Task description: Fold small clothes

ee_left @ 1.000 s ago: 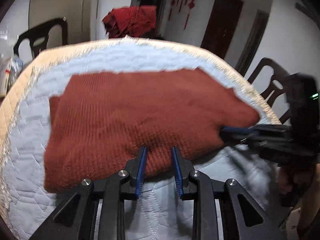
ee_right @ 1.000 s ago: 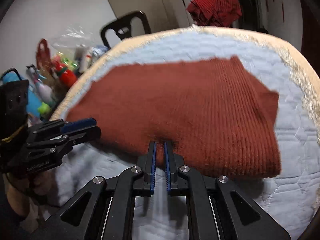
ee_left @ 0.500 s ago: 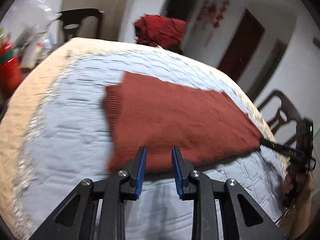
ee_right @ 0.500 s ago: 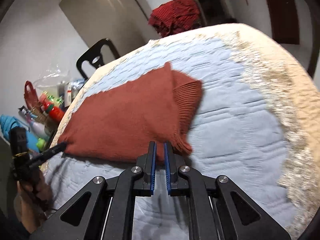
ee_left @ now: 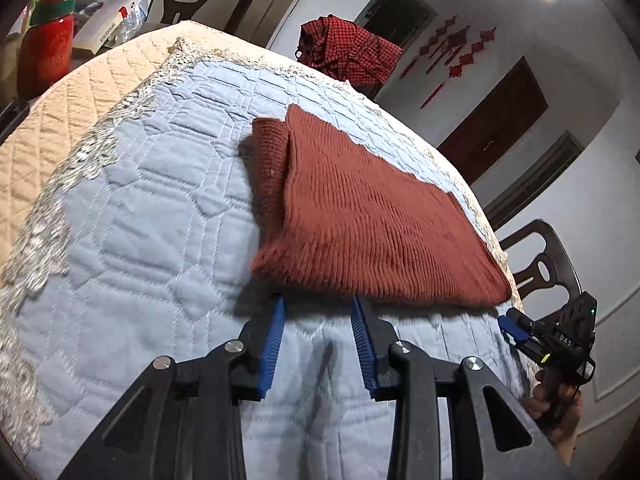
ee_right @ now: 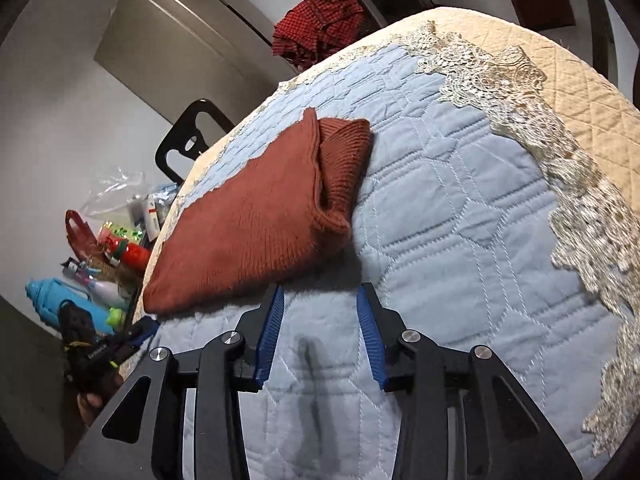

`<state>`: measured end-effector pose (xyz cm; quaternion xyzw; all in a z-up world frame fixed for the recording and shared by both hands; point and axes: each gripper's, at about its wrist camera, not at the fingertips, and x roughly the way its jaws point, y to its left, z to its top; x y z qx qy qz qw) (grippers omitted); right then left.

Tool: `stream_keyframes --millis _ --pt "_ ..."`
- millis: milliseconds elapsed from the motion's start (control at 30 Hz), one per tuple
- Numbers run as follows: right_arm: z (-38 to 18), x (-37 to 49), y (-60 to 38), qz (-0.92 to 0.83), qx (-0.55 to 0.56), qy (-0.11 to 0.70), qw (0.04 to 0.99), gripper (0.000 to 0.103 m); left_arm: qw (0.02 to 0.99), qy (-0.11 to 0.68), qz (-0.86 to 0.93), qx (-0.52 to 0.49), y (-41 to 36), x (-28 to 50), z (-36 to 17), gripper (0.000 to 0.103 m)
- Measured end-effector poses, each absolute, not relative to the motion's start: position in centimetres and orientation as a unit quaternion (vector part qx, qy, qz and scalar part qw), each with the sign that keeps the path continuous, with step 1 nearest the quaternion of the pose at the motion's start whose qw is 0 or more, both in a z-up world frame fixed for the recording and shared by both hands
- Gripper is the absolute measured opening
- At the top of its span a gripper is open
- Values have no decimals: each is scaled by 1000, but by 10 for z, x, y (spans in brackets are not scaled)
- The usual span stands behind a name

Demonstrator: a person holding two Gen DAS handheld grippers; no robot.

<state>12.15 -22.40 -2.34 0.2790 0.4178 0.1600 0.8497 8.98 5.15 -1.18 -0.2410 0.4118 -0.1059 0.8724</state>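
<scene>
The rust-red ribbed knit garment (ee_left: 372,216) lies folded flat on the pale blue quilted worktop (ee_left: 152,240). Just short of its near edge, the left gripper (ee_left: 318,316) and right gripper (ee_right: 320,304) have just been opening, nothing between them. This fold looks released; next probably calls for regrasping an end.

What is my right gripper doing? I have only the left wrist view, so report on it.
Observer: The right gripper has just been opening. Only bare blue quilt lies between its pads, and the folded rust sweater lies just beyond them.
Operator: Now tell me what stands past the sweater's left end.
Observer: A turquoise bottle, among clutter beyond the quilt's edge.
</scene>
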Motion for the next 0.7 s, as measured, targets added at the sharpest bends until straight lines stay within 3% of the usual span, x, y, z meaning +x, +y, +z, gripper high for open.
stream_keyframes --millis 500,567,700 --pt "-31 160 -229 152 351 404 831 40 852 387 -93 -340 69 107 -24 36" --pt "-30 161 -230 144 348 404 834 22 849 387 -87 -349 72 106 -26 29" --pt "-34 158 -232 141 355 403 832 18 853 391 -79 -335 68 105 -27 18"
